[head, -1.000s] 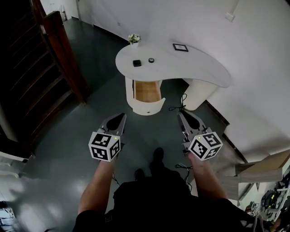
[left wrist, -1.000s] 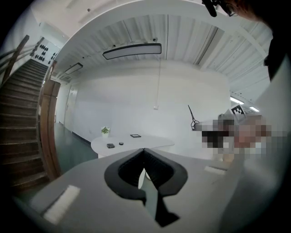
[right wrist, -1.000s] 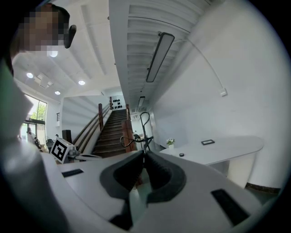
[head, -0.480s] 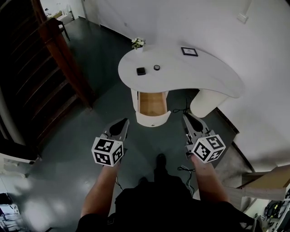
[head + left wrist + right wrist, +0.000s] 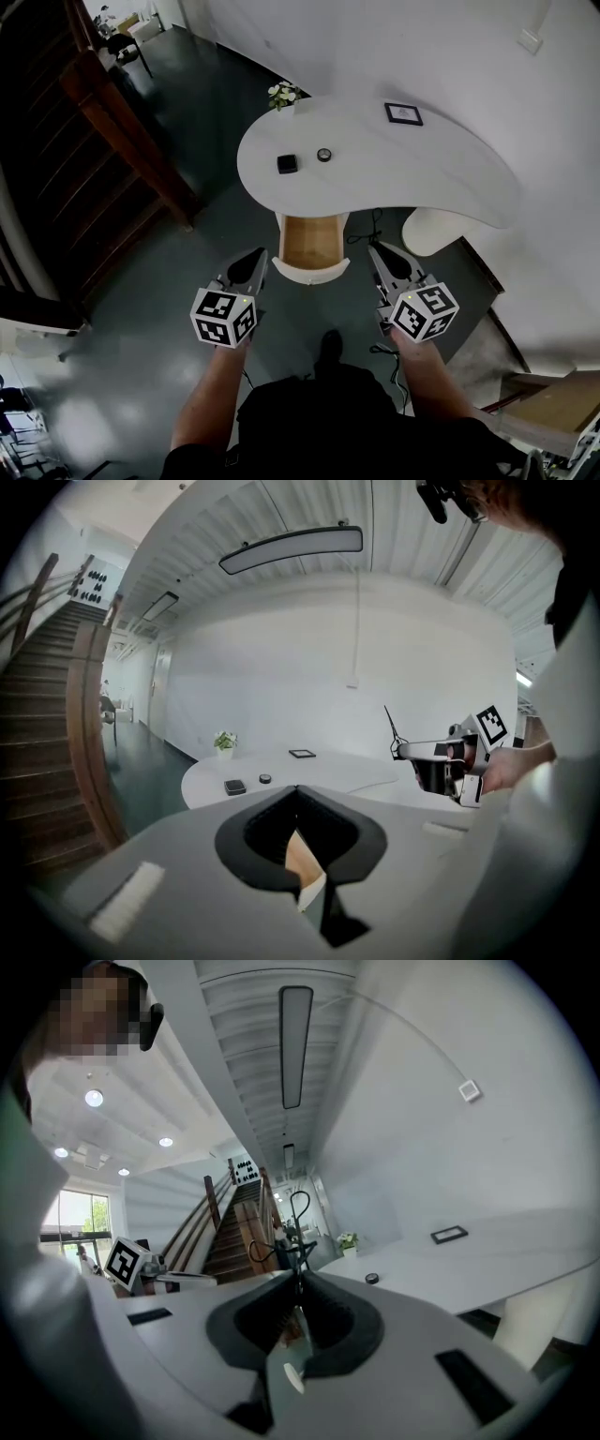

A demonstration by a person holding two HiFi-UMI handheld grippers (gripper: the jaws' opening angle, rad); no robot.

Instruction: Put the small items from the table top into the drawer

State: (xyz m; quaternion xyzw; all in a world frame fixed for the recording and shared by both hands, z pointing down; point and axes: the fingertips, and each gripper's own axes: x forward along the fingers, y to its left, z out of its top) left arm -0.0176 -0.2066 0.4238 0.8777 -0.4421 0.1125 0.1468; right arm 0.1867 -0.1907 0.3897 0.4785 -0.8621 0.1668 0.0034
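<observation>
On the white curved table (image 5: 441, 173) lie a black square item (image 5: 287, 164) and a small round item (image 5: 324, 155). Under the table's front edge the drawer (image 5: 310, 242) stands open, its wooden inside showing. My left gripper (image 5: 254, 256) and right gripper (image 5: 376, 250) hang shut and empty over the dark floor, short of the table, one at either side of the drawer. From the left gripper view the black square item (image 5: 234, 787) and round item (image 5: 265, 779) show beyond the shut left gripper (image 5: 297, 789). The right gripper view has the round item (image 5: 372, 1279) past the shut right gripper (image 5: 300, 1276).
A small potted plant (image 5: 283, 94) stands at the table's far left edge and a picture frame (image 5: 403, 113) lies near the wall. A wooden staircase (image 5: 103, 131) rises at the left. A cable (image 5: 373, 230) trails on the floor by the table's white pedestal (image 5: 436, 230).
The view has moved closer to the table, which now sits lower and larger in the head view. Both grippers stay shut and keep their place in front of me.
</observation>
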